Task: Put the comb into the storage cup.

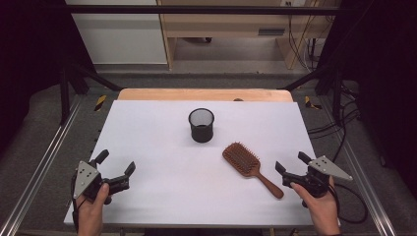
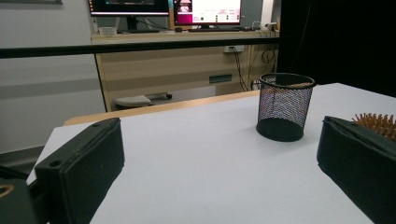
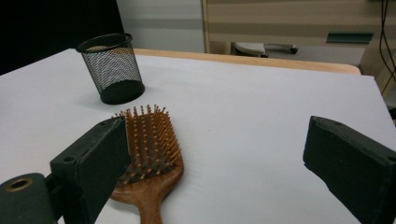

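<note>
While one wooden hairbrush (image 1: pixel 247 165) lies bristles up right of centre on the white surface (image 1: pixel 157 137), one black mesh cup (image 1: pixel 201 125) stands upright behind it, apart. Bare room spreads left and forward. Left tongs (image 1: pixel 117 164) and right tongs (image 1: pixel 290 162) sit released, empty, near the front corners.
</note>
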A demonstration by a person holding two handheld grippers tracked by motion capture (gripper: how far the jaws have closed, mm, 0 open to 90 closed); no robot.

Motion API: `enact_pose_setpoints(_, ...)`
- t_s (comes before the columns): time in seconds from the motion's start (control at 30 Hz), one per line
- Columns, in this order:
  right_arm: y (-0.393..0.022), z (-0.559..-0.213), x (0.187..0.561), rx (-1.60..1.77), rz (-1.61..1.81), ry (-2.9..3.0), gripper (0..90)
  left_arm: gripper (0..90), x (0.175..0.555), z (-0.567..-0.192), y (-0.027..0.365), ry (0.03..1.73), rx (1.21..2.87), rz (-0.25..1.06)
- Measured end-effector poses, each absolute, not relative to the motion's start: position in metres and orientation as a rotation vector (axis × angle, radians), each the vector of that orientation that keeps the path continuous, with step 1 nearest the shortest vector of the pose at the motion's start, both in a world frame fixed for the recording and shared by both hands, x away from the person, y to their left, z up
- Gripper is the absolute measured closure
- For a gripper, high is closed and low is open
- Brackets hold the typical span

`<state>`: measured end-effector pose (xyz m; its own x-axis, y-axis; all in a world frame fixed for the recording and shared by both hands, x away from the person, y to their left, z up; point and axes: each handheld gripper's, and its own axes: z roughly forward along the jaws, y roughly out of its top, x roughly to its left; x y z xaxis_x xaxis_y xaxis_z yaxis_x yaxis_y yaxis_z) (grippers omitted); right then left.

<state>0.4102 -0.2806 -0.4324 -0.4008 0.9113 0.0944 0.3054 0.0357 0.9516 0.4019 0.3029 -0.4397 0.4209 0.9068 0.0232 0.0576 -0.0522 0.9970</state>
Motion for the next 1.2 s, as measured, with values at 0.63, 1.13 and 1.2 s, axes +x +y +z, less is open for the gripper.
enact_pose_setpoints(0.63, -0.257, -0.419, 0.415, 1.255, 1.208, 2.118, 8.3, 1.4, 0.399, -0.439, 0.306, 0.916, 1.45, 0.869)
enact_pose_setpoints(1.13, -0.235, -0.43, 0.424, 1.22, 0.976, 2.334, 9.6, 1.5, 0.398, -0.439, 0.306, 0.913, 1.455, 0.871)
enact_pose_setpoints(1.2, -0.233, -0.432, 0.425, 1.217, 0.951, 2.351, 9.9, 1.6, 0.398, -0.439, 0.306, 0.913, 1.456, 0.871)
